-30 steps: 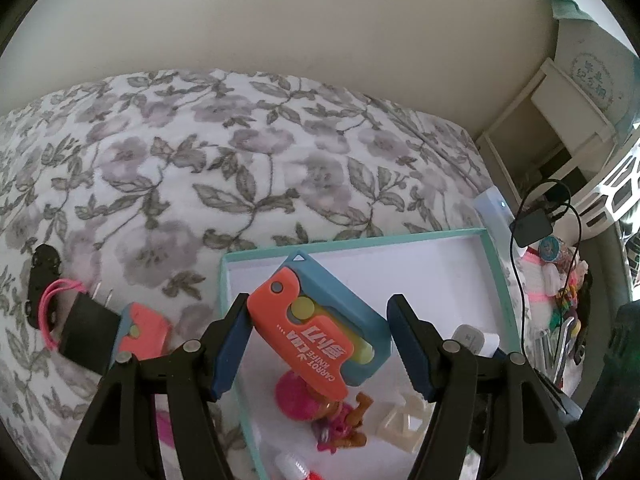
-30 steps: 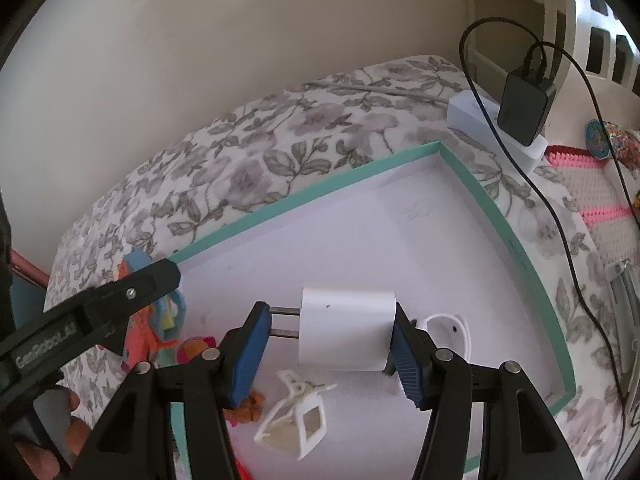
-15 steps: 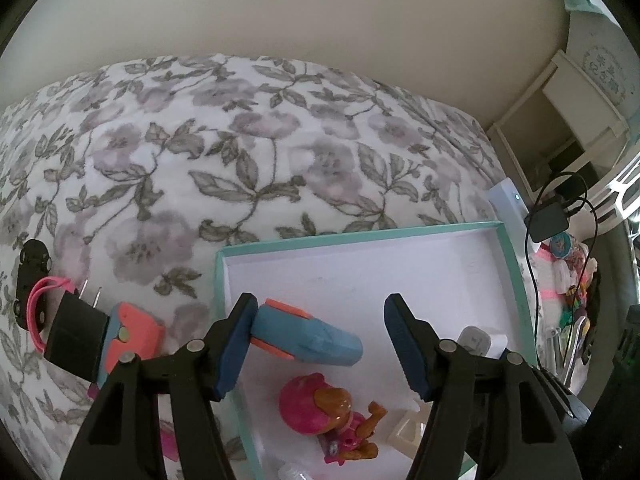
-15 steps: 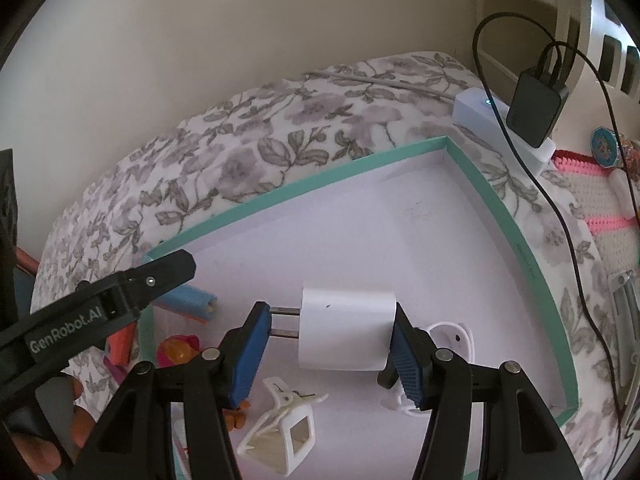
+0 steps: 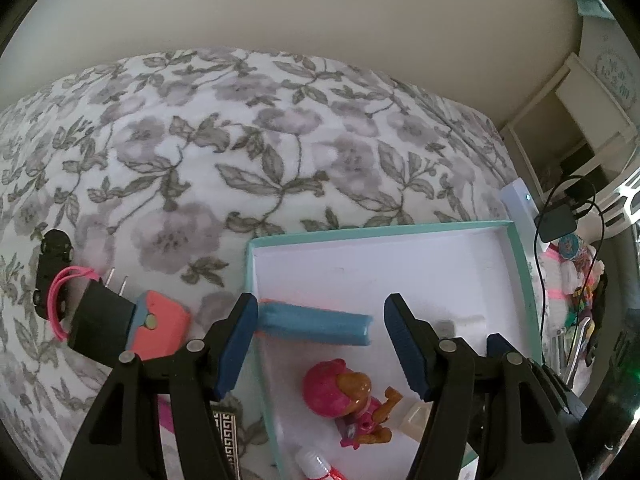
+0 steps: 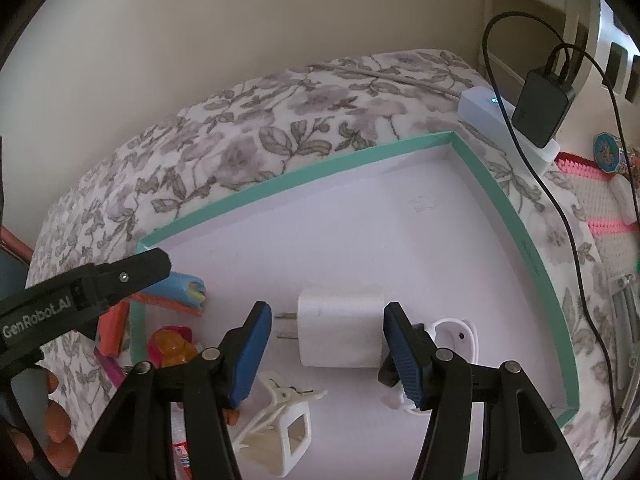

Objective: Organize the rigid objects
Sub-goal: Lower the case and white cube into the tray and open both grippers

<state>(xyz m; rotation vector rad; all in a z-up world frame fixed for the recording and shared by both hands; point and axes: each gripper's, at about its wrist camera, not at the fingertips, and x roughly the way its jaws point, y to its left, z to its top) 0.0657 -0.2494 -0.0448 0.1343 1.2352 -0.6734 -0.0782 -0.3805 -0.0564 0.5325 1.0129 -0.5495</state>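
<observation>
— How far along was the sorting?

— Partway. The tray (image 6: 532, 264) already held a toy figure (image 5: 344, 396), a white clip (image 6: 280, 428) and the blue-orange knife (image 5: 316, 326), lying free between the spread left gripper (image 5: 320, 340).

— And the right gripper (image 6: 326, 354)?

— It pinched the white charger (image 6: 340, 332) above the tray floor.

— What remained?

— A black plug (image 5: 96, 320) and an orange piece (image 5: 160, 324) on the bedspread (image 5: 280, 140), beside the tray.

blue folding knife (image 5: 316, 326) motion-blurred, tube (image 5: 316, 466) cropped

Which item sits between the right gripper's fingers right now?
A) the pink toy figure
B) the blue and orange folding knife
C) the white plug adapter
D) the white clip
C: the white plug adapter spans the right gripper, prongs toward one finger, above the teal-rimmed tray.
</observation>
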